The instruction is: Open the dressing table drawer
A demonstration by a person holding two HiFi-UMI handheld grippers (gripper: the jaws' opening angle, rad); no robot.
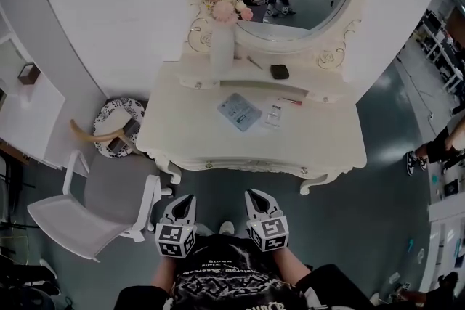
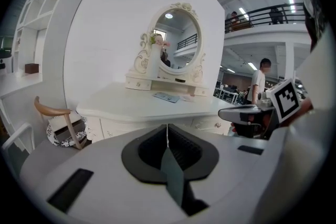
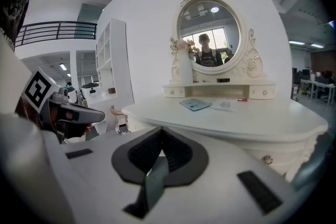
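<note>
Short of the dressing table (image 1: 320, 134), on its front side, both grippers hang above the floor, well apart from the furniture. The drawer (image 1: 254, 166) sits closed in the table's front apron, below the tabletop edge, with a small round knob (image 3: 268, 160) towards each end. Left gripper (image 1: 183, 201): jaws pressed together, nothing between them, touching nothing. Right gripper (image 1: 257, 196): likewise closed and empty. Step in hand, as judged: the approach to the drawer front. To do it well, one gripper should spread its jaws before it arrives, come in level with a knob, close around the knob's stem, then pull straight out from the table front. A skewed pull could bind the drawer or slip off the small knob.
</note>
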